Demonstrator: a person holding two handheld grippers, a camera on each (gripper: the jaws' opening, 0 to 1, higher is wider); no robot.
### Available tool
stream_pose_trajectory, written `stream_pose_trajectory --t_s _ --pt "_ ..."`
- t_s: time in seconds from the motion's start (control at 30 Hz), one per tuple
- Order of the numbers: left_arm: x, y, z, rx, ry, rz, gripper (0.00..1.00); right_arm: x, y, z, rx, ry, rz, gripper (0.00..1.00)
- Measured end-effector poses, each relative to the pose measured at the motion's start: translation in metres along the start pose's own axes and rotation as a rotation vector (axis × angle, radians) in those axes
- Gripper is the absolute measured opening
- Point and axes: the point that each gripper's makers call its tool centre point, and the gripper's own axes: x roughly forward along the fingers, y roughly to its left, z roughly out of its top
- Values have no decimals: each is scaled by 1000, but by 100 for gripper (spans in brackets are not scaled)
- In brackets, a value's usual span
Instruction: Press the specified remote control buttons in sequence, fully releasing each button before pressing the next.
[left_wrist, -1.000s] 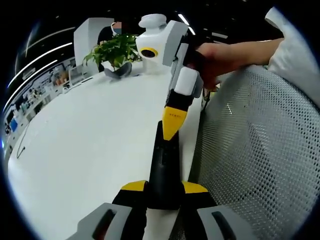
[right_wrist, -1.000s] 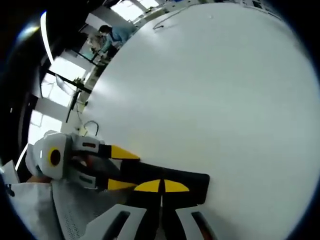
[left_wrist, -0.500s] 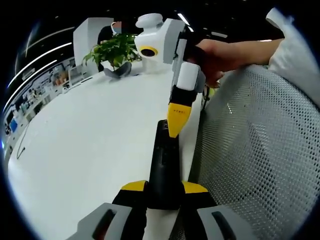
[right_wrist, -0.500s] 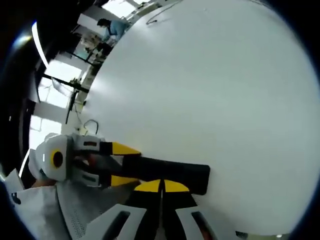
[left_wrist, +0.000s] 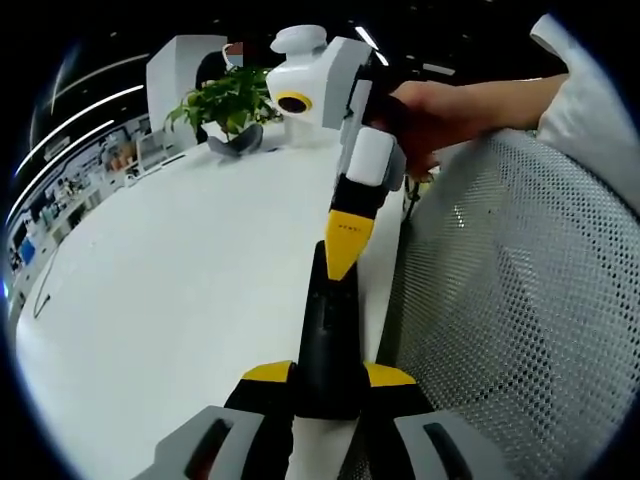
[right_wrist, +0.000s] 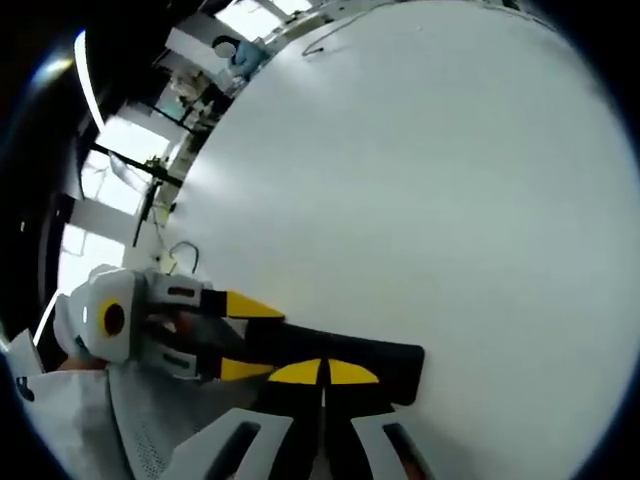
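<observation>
White table (left_wrist: 180, 290) underneath, mesh chair (left_wrist: 520, 300) just beside. Black remote (left_wrist: 328, 330) pinched at its near end by left gripper (left_wrist: 328, 375) – right gripper (left_wrist: 342, 262), jaws pressed together, tip down on the buttons. Mid-press by the look; sequence progress impossible to tell.

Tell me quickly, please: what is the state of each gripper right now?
Left gripper: shut on the black remote control, holding it by its near end.
Right gripper: shut, holding nothing, its yellow tip down at the remote control's top face.
</observation>
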Motion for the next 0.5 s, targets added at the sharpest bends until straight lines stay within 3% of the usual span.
stream_pose_trajectory --t_s 0.27,0.5 --pt "0 0 0 0 -1 0 24 0 -1 0 -2 -8 0 0" --pt "0 0 1 0 -2 -2 24 0 -4 1 62 -14 17 0"
